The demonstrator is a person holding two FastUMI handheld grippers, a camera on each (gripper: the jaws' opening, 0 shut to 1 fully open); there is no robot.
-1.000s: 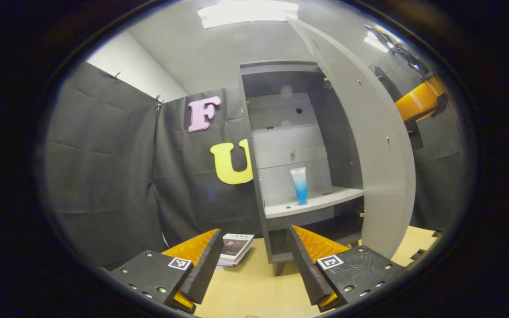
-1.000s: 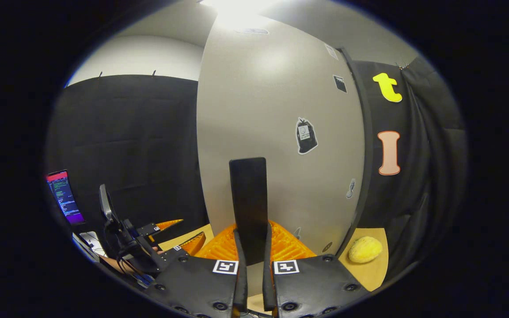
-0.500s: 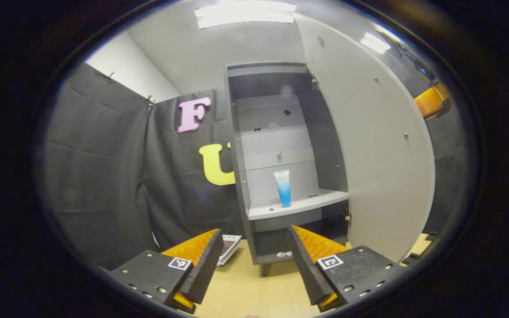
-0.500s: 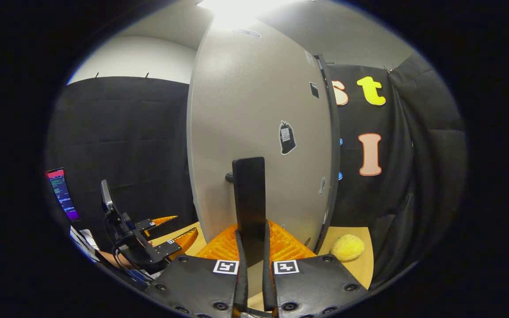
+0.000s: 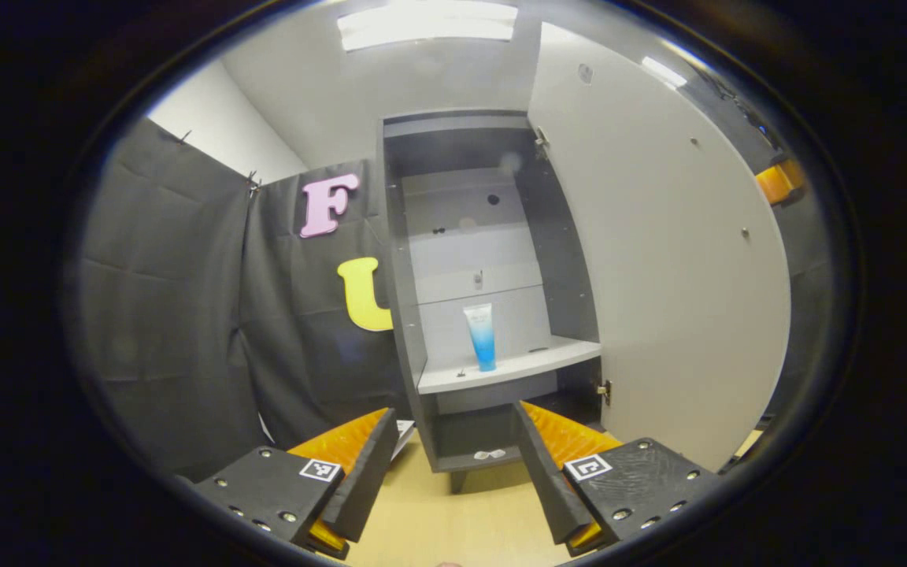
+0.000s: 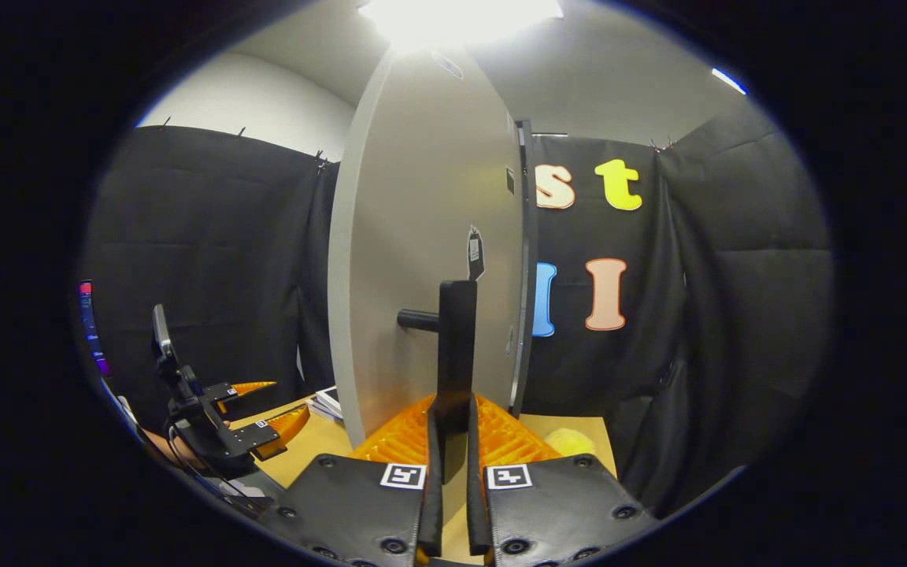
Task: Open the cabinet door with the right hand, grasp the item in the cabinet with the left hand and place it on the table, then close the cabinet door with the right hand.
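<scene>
Upright, tube (image 5: 482,336) stands on cabinet shelf (image 5: 516,367)

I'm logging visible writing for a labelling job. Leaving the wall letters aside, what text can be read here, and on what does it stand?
No text can be read.
Tube on the shelf: print too small.
Stickers on the cabinet door: too small.
Square markers on the right gripper, shut on the door handle: coded patterns, no words.
Books beside the door: too blurred.
</scene>
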